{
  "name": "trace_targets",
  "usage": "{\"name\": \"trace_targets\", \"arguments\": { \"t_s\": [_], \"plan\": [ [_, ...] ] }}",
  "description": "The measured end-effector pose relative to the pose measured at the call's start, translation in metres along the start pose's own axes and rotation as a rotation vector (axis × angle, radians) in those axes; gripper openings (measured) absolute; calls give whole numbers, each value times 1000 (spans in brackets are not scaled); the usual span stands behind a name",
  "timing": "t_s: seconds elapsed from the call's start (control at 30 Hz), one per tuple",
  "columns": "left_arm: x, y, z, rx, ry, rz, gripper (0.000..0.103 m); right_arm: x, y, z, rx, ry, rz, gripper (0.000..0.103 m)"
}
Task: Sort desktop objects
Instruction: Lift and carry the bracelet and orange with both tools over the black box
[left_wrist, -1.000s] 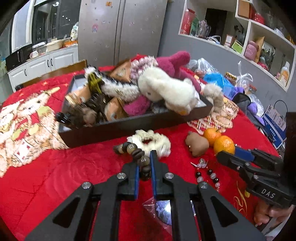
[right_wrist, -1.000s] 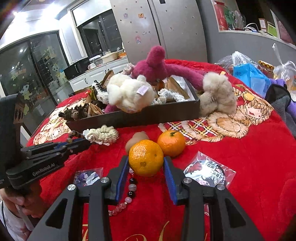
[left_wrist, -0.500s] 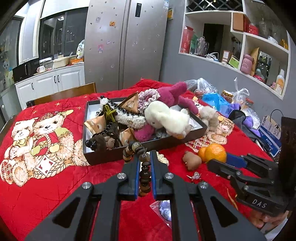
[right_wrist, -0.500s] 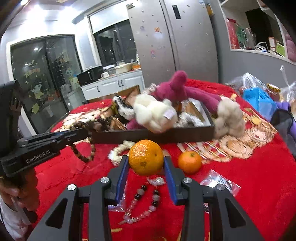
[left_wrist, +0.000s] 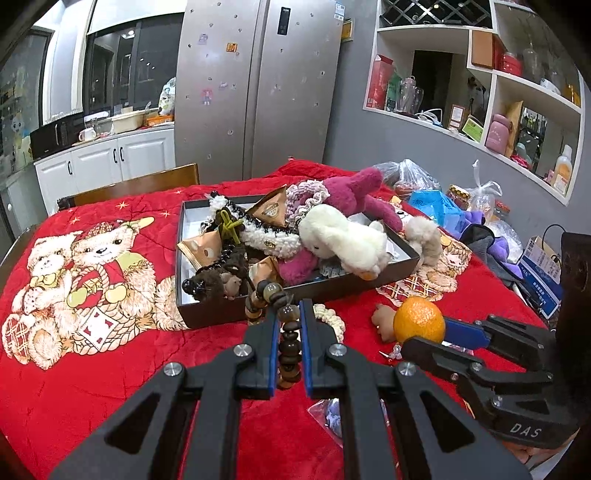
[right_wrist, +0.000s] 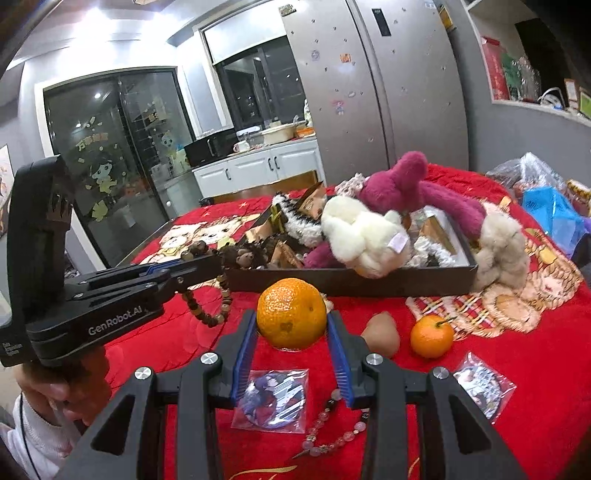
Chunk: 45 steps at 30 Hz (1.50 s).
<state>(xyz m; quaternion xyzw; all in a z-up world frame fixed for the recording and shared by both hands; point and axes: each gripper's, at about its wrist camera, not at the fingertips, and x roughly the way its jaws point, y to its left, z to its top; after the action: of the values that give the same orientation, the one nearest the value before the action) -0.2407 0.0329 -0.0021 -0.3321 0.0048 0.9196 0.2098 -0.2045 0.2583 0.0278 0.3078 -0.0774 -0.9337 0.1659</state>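
My left gripper (left_wrist: 289, 314) is shut on a brown bead bracelet (left_wrist: 286, 332), held above the red cloth just in front of the dark box (left_wrist: 295, 295). From the right wrist view the bracelet (right_wrist: 207, 310) dangles from that gripper (right_wrist: 216, 258). My right gripper (right_wrist: 291, 325) is shut on an orange (right_wrist: 291, 314), lifted off the table; the same orange (left_wrist: 419, 320) shows at the right in the left wrist view. The box (right_wrist: 351, 282) is heaped with plush toys, a white one (right_wrist: 362, 236) and a magenta one (right_wrist: 417, 184), plus snack packets.
On the red cloth lie a second orange (right_wrist: 431, 336), a tan lump (right_wrist: 382, 332), a pink bead string (right_wrist: 332, 432), two bagged badges (right_wrist: 273, 398) (right_wrist: 480, 384) and a cream scrunchie (left_wrist: 330, 319). Bags (left_wrist: 436, 206) crowd the right edge. A person's hand (right_wrist: 62, 391) holds the left gripper.
Both grippers rose from the table, the left lifting the bracelet, the right lifting the orange. The views tilted up, showing more of the box and the room.
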Motion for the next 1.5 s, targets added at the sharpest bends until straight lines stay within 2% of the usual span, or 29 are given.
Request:
{"name": "trace_targets", "arguments": {
  "t_s": [0.27,0.37,0.53,0.63,0.73,0.9,1.13,1.33,1.4,1.5],
  "plan": [
    [-3,8,9,-39,8,-25,10,0,10,8,9,16,43,38],
    [-11,9,25,-43,-13,-17,10,-1,15,20,16,22,34,38],
    [-15,20,55,-91,-1,-32,10,-4,26,49,8,37,18,38],
    [-16,27,76,-100,1,-11,10,-4,31,70,2,41,-26,38],
    [-16,33,93,-106,-12,-41,10,2,29,88,23,50,-29,38],
    [-4,43,113,-116,-13,-1,10,19,32,116,11,48,-33,38],
    [27,63,126,-110,-18,125,10,63,24,145,29,75,-37,38],
    [53,75,115,-131,-13,165,10,103,16,147,34,109,-44,38],
    [66,72,109,-91,10,180,11,107,14,141,26,98,-47,38],
    [81,79,103,-104,48,183,11,119,13,138,13,128,-60,38]
  ]
}}
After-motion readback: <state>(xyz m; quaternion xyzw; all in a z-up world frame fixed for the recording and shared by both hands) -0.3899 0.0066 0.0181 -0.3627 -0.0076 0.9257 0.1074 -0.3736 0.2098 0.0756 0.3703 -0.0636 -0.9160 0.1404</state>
